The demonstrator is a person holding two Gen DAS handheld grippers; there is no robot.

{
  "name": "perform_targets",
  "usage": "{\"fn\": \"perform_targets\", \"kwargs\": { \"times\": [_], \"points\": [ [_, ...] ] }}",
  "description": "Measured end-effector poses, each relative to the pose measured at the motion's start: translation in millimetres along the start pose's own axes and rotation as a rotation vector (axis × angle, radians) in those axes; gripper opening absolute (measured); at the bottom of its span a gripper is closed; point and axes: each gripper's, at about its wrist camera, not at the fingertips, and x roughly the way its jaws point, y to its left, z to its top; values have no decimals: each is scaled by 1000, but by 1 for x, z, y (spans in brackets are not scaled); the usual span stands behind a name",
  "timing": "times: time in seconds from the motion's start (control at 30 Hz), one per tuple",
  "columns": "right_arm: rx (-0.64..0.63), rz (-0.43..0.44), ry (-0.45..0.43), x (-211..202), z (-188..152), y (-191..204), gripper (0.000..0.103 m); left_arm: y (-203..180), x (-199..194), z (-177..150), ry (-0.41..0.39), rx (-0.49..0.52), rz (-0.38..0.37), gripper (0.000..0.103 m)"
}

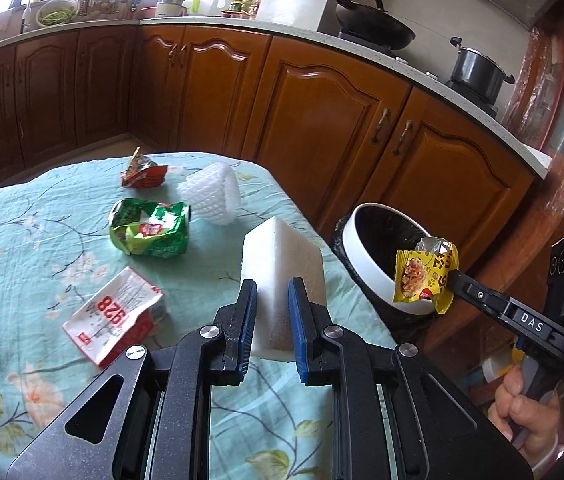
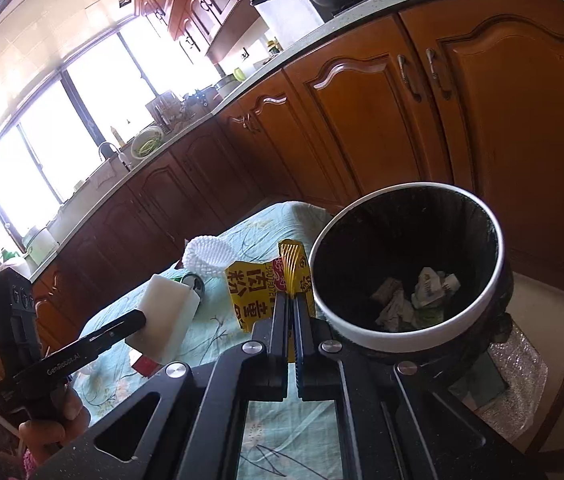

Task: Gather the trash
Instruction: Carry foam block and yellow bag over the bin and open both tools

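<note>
Both grippers carry trash beside the bin at the table's edge.

Nearest, the left gripper (image 1: 273,292) has its blue-padded jaws pressed on a white foam block (image 1: 282,264), held above the floral tablecloth (image 1: 22,232); the right gripper (image 2: 290,300) has its jaws closed tight on a yellow snack wrapper (image 2: 258,288), held just beside the white rim of the black-lined trash bin (image 2: 365,336), which already holds crumpled papers (image 2: 421,296). On the cloth beyond lie a red-and-white packet (image 1: 116,316), a crushed green wrapper (image 1: 150,228), a white foam fruit net (image 1: 212,194) and, farthest, a red snack bag (image 1: 142,170). Behind stand wooden cabinets (image 1: 321,112), a wok (image 1: 373,24) and a pot (image 1: 477,68) on the counter.
</note>
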Motion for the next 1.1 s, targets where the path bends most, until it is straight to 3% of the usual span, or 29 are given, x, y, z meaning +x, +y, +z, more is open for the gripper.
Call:
{"fn": "perform_targets", "kwargs": {
  "times": [0.67,1.1],
  "points": [
    [19,-145,-6,6,32,-64,2,-92,69,30,67,93,-110,15],
    [-5,-168,49,21,40,-82,2,-130,121,46,129,139,-129,15]
  ]
}}
